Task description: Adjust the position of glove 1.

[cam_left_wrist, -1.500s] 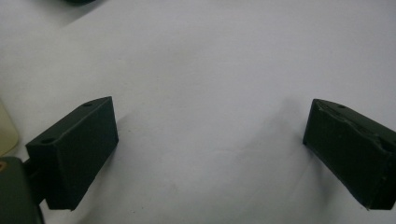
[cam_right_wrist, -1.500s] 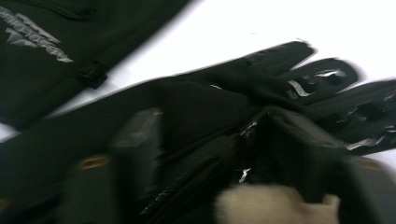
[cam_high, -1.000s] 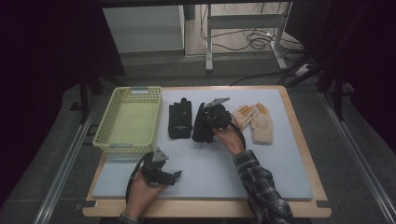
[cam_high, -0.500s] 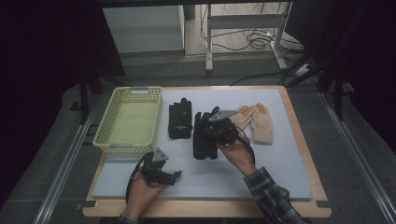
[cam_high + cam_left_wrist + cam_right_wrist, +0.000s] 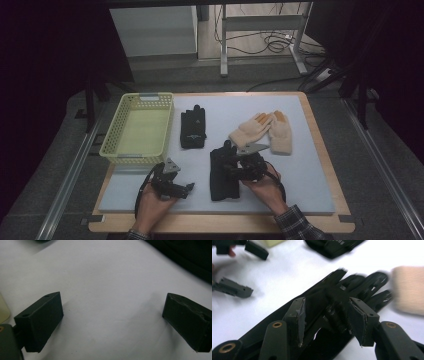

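Note:
A black glove (image 5: 221, 176) lies flat on the white mat (image 5: 300, 175), near the front and right of centre. My right gripper (image 5: 236, 168) stands over it, jaws pointing left. In the right gripper view its jaws (image 5: 325, 317) have just been opening; a raised fold of the black glove (image 5: 362, 282) stands between the pads, which no longer press on it. My left gripper (image 5: 182, 189) rests at the front left, open. Bare mat lies between its jaws (image 5: 112, 320).
A second black glove (image 5: 193, 129) lies farther back, beside a yellow-green basket (image 5: 111, 135) at the mat's left. A pair of beige gloves (image 5: 265, 131) lies at the right rear. The wooden table edge (image 5: 220, 224) runs along the front.
My right hand has come toward the front edge, bringing the black glove with it from beside the beige pair. Its jaws have parted. The left gripper has stayed put.

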{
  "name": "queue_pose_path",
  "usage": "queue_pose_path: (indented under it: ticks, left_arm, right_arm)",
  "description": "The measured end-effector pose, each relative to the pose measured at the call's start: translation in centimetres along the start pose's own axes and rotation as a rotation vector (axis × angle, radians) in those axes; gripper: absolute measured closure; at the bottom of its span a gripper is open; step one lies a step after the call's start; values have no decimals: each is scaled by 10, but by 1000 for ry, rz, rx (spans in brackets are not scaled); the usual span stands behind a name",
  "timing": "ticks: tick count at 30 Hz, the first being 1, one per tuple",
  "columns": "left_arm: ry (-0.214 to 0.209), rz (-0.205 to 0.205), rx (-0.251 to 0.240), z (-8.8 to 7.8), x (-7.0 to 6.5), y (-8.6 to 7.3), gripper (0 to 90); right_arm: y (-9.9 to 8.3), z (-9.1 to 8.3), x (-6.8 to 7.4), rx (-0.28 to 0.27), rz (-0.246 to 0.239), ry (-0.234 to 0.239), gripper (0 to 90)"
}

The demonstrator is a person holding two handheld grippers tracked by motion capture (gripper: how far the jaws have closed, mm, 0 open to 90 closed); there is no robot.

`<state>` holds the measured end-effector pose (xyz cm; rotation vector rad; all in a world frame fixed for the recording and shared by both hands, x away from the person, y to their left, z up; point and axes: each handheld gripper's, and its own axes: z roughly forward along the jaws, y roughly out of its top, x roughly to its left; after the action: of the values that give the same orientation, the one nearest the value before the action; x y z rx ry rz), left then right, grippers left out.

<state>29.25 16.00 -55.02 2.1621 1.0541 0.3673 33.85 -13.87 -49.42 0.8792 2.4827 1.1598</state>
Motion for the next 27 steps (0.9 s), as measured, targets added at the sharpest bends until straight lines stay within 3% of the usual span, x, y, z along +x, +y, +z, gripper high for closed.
queue_pose_path:
  ticks: [2, 4, 6, 10, 14, 21, 25, 27]
  left_arm:
    - [1, -3, -2, 0, 0, 0, 33]
    - [1, -4, -4, 0, 0, 0, 32]
    - [0, 0, 0, 0, 0, 0, 32]
    - [0, 0, -1, 0, 0, 0, 32]
    - [0, 0, -1, 0, 0, 0, 33]
    - [1, -4, -4, 0, 0, 0, 33]
    - [1, -4, -4, 0, 0, 0, 33]
    - [1, -1, -2, 0, 0, 0, 33]
  right_arm:
    - [-1, -3, -2, 0, 0, -6, 500]
    - [-8, -11, -5, 10, 1, -15, 572]
    - [-24, -15, -8, 44, 5, -21, 630]
    - [-39, -13, -7, 76, 2, -22, 648]
    - [-51, -7, 1, 70, -2, 16, 651]
    - [-49, -4, 11, 69, -27, 35, 643]
    - [-49, -6, 6, 67, -26, 20, 628]
    - [-48, -12, -2, 53, -1, 8, 608]
